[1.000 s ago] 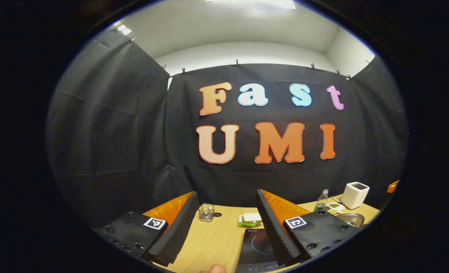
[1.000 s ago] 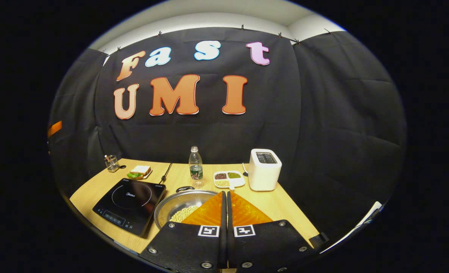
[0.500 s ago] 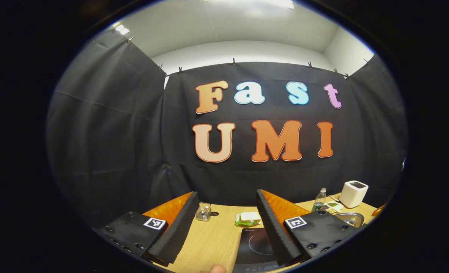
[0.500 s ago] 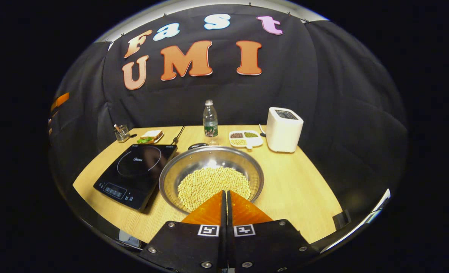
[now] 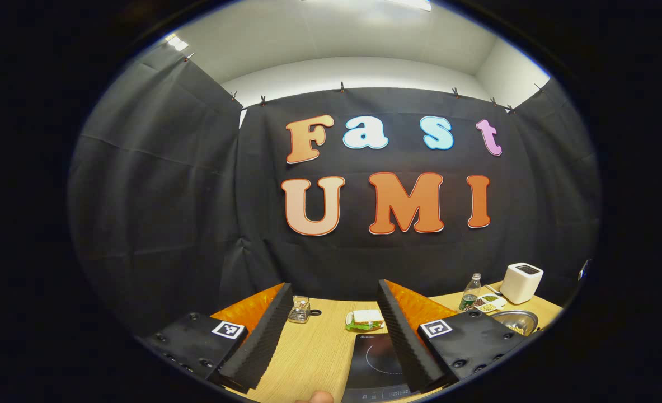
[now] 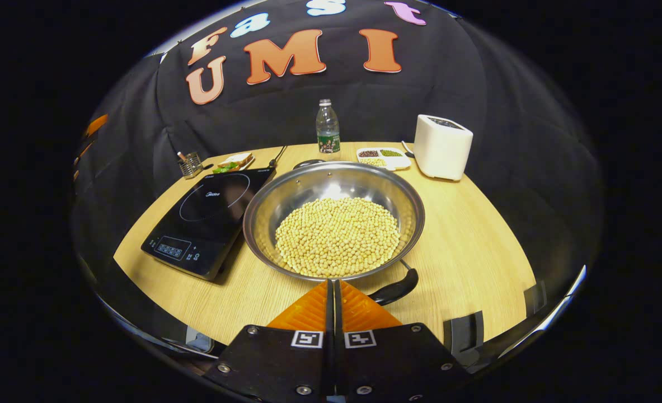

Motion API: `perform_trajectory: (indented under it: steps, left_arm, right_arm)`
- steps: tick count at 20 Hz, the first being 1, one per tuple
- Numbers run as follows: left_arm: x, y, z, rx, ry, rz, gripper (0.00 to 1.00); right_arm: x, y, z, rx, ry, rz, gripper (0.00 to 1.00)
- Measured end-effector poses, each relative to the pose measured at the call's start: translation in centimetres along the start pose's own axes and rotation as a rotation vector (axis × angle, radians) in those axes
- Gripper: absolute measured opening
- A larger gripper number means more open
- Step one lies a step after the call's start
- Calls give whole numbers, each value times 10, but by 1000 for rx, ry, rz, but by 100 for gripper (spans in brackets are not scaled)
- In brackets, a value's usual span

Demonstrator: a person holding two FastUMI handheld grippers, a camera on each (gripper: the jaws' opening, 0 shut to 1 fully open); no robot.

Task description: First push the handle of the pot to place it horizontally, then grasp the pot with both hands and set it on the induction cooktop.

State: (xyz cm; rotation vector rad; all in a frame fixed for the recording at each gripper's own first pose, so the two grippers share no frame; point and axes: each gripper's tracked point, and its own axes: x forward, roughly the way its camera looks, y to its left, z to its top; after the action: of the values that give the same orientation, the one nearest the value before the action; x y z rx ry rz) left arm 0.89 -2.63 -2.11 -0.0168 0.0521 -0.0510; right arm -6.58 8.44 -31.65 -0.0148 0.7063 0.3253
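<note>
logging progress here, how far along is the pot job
Nothing looks done yet: the pot of beans sits on the table beside the cooktop, not on it. In hand: the shut right gripper hangs near the pot's near handle. Left gripper is open, holding nothing. Pushing, grasping and placing remain.

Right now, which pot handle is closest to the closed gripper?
The near black handle, poking from the pot rim right beside the right gripper. The other handle sits on the far rim, by the bottle.
</note>
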Motion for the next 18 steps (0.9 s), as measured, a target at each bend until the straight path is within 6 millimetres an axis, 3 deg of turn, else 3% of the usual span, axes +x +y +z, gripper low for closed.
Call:
perform_trajectory:
  steps: [6, 8, 10, 18]
  left_arm:
    - [3, -2, -5, 3, 13, -6, 100]
    - [4, -2, -4, 5, 9, -5, 98]
    - [2, -1, -2, 7, 4, -3, 98]
    - [7, 0, -9, -1, 21, 0, 100]
  right_arm:
    - [8, 5, -16, 14, 62, 20, 0]
    - [10, -3, -20, 16, 76, -2, 0]
    - [7, -1, -18, 45, 77, 8, 0]
    - [15, -24, -10, 71, 72, -48, 0]
